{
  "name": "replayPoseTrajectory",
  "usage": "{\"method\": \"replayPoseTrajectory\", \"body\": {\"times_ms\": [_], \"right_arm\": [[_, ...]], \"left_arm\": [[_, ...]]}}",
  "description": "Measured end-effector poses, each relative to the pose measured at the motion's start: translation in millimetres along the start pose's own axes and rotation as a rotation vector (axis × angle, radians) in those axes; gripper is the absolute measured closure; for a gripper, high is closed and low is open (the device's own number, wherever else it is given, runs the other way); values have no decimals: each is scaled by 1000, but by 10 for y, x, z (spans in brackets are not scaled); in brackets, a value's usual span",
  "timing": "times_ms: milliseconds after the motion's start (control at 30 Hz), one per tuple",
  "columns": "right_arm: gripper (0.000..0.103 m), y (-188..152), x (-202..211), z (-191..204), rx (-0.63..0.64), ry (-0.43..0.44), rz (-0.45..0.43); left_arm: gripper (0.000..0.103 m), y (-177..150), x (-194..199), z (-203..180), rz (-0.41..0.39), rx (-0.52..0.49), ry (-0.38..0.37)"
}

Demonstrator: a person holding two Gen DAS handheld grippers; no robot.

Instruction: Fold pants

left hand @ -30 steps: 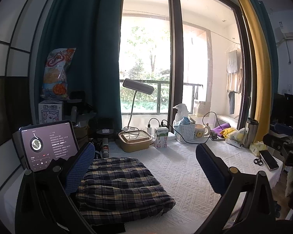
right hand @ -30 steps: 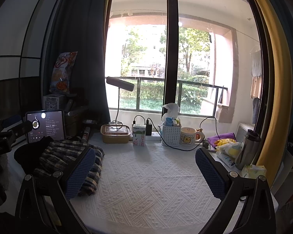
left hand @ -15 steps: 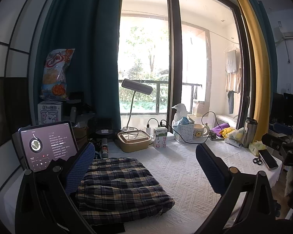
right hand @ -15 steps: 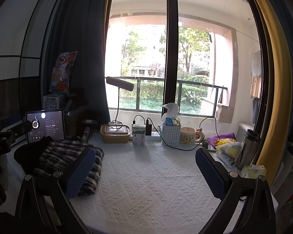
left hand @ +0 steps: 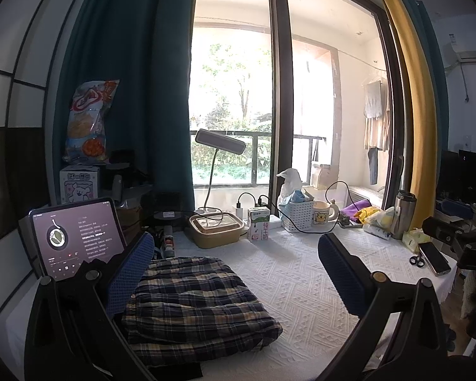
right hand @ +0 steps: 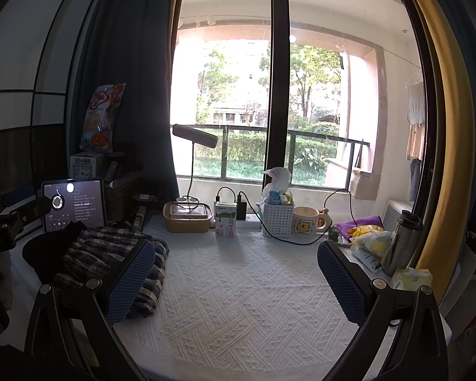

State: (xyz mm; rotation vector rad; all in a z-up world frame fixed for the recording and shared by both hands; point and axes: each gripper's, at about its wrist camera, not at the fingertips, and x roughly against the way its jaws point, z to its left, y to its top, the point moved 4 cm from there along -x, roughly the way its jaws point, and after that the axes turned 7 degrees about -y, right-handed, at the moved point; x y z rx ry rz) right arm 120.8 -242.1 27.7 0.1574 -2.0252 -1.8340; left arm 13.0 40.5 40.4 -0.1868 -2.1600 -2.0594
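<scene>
Plaid cloth marks your target: the pants (left hand: pixel 200 298) lie folded into a thick bundle at the left end of the white tablecloth (left hand: pixel 301 292), just in front of the tablet (left hand: pixel 76 238), with a dark garment (right hand: pixel 47 250) at their far left side. Your left gripper (left hand: pixel 234 273) hangs over them, jaws spread wide and holding nothing, its left pad (left hand: pixel 130 276) at the bundle's left edge. The bundle's long side seems to run away from you, toward the window. Further right, your right gripper (right hand: pixel 234 282) is also spread and empty, facing bare tablecloth, the pants off to its left. So your left hand is nearer; any last tidying probably falls to it.
</scene>
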Motion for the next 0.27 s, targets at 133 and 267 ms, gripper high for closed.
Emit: {"method": "replayPoseTrajectory", "body": {"times_ms": [133,267], "right_arm": [[0,0,0,0,0,0,0],[0,1,1,3,0,0,0]], "left_arm": [[1,3,-9,16,0,-3,-8],[1,5,-12,32,1,-4,-13]]}}
